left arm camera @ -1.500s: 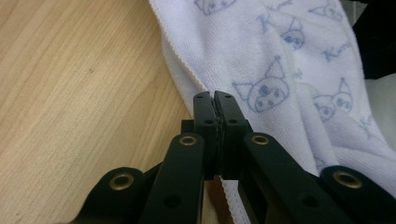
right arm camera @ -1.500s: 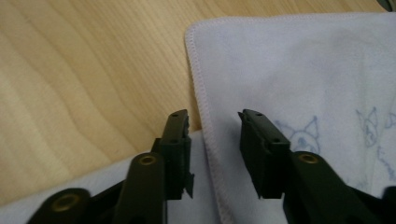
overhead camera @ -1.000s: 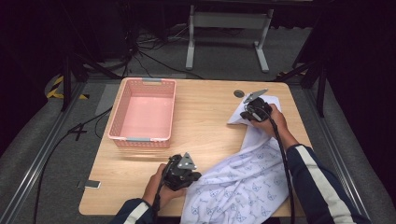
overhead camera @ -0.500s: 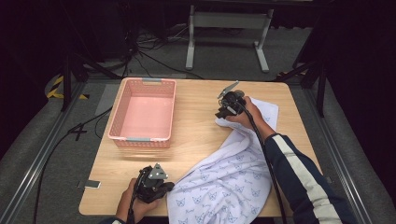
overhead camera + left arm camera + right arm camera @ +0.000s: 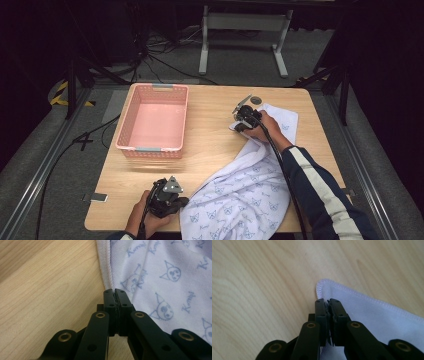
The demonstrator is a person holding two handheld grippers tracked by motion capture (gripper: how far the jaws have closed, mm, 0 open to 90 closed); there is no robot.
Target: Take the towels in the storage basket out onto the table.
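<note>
Where the left gripper [image 5: 167,197] sits at the near edge of the wooden counter [image 5: 210,145], shows fingers [image 5: 110,305] pressed flat together, pinching the hemmed edge of a white towel [image 5: 245,195] printed with pale blue cat faces. Just past those fingertips, in the left gripper view, runs the towel's stitched hem [image 5: 105,267], with bare wood to one side of it and printed cloth to the other.

Farther across the counter, finds the right gripper [image 5: 242,119], held in a hand [image 5: 265,127] that comes out of a dark sleeve with a white stripe [image 5: 315,190]. Have just been closing, these fingers [image 5: 337,312], and now stand nearly together with a thin fold of towel between them, pads pressing on the cloth. Right ahead of the fingertips lies the rounded, stitched corner of the towel [image 5: 322,287], flat on the wood.

Between the two pairs of fingers stretches the towel, rumpled, touching the counter along its length and hanging over the near edge. Well away from both pairs of fingers, at the counter's far left, stands a pink plastic basket [image 5: 125,135]. Just beyond the right fingers rests a small dark round object [image 5: 256,100], too small to identify.
</note>
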